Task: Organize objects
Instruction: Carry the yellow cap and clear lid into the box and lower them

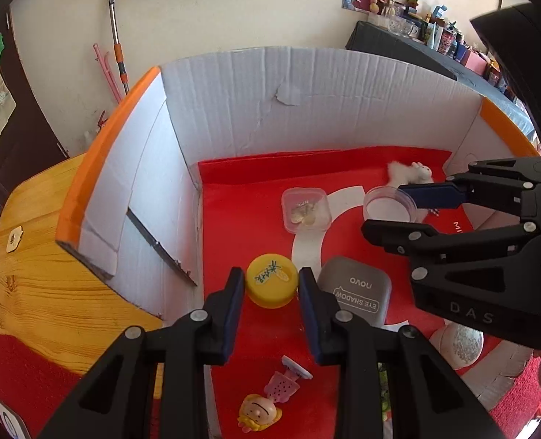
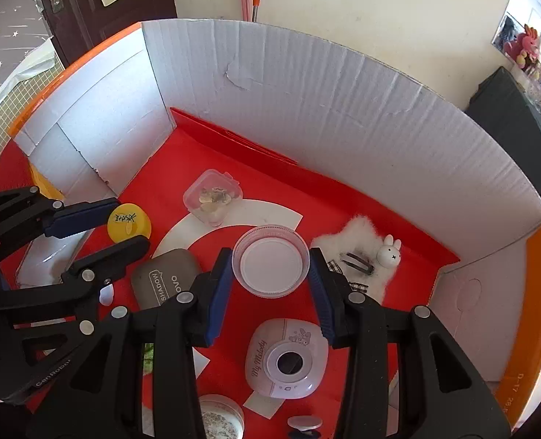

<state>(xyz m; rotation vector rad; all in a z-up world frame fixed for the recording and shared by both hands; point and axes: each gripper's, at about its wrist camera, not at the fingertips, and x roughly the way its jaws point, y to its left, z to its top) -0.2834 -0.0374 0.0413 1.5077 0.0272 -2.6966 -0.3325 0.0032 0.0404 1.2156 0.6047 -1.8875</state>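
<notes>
Straddling yellow cap (image 1: 270,285), left hand-held gripper (image 1: 270,285) apparently untouching, box wall (image 1: 168,197) near

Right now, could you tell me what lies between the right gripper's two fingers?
The clear round dish lies between the open right gripper's fingers, seen in the right wrist view.

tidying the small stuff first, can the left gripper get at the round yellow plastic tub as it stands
Probably yes: the left gripper has its jaws open on either side of the round yellow plastic tub, nothing lies between them, and the grey eyeshadow case sits just outside.
</notes>
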